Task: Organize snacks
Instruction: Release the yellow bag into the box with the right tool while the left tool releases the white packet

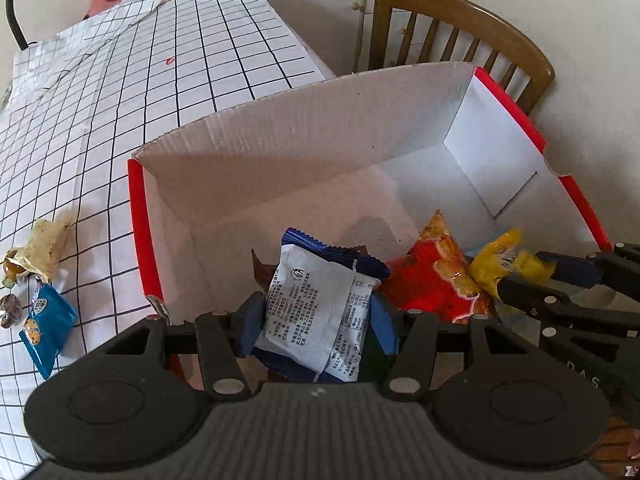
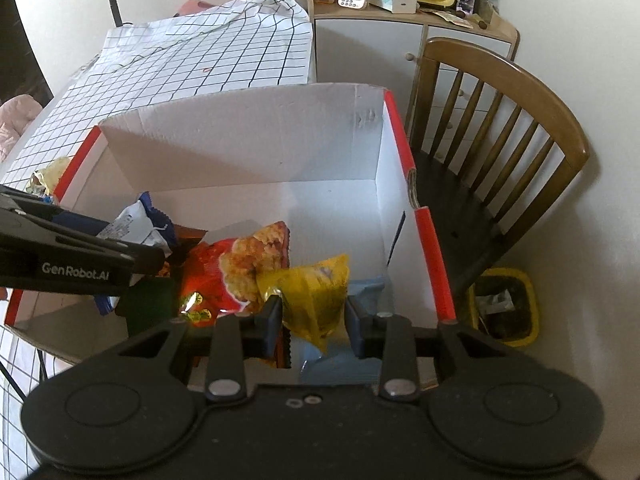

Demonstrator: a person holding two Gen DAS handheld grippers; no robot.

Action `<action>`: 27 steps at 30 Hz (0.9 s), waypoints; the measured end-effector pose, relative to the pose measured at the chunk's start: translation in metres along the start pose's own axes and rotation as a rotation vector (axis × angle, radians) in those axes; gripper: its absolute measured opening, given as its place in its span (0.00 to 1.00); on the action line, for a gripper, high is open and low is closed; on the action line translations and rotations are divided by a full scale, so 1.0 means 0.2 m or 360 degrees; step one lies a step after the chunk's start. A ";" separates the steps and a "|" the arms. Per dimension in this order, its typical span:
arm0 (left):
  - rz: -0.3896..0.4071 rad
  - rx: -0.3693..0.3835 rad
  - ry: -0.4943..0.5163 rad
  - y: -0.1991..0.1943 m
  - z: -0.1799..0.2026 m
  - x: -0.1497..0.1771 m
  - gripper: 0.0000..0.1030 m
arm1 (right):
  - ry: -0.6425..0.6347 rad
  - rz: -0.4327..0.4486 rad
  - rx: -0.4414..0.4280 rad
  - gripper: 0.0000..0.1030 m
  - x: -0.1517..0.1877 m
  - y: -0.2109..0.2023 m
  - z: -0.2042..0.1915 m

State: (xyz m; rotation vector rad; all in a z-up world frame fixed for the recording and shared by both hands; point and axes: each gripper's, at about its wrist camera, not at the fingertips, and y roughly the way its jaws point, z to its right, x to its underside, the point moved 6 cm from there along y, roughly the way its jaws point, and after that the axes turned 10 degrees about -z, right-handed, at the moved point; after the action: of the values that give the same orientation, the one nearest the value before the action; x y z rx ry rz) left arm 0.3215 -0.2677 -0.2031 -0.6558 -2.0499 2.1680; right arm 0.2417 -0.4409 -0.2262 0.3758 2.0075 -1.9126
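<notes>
A white cardboard box with red edges stands open on the table. Over its near end my left gripper is shut on a blue and white snack packet, which fills the gap between the pads. My right gripper is shut on a yellow snack packet, held just above the box floor; the left wrist view shows the yellow packet at the right. A red snack bag lies in the box between the two grippers. A pale blue packet lies under the right gripper.
On the checked tablecloth left of the box lie a blue cookie packet and a beige wrapper. A wooden chair stands right of the box, a yellow bin below it. A cluttered cabinet stands behind.
</notes>
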 end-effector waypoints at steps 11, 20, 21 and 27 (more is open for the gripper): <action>0.0040 0.0049 -0.0026 -0.08 -0.03 0.04 0.64 | 0.0017 0.0047 -0.0077 0.43 0.02 -0.07 0.00; 0.0146 0.0086 -0.0057 -0.24 -0.07 0.11 0.65 | 0.0035 0.0163 -0.0156 0.63 0.04 -0.22 -0.03; 0.0164 0.0089 -0.0060 -0.26 -0.07 0.12 0.65 | 0.0034 0.0176 -0.0167 0.64 0.05 -0.24 -0.04; 0.0254 0.0118 -0.0076 -0.41 -0.09 0.18 0.65 | -0.0012 0.0259 -0.0222 0.75 0.05 -0.37 -0.11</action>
State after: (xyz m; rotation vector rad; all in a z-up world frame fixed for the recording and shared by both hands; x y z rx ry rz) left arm 0.2776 -0.2299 -0.1333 -0.7915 -1.9919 2.3549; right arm 0.2000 -0.4243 -0.1621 0.4786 2.0244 -1.6648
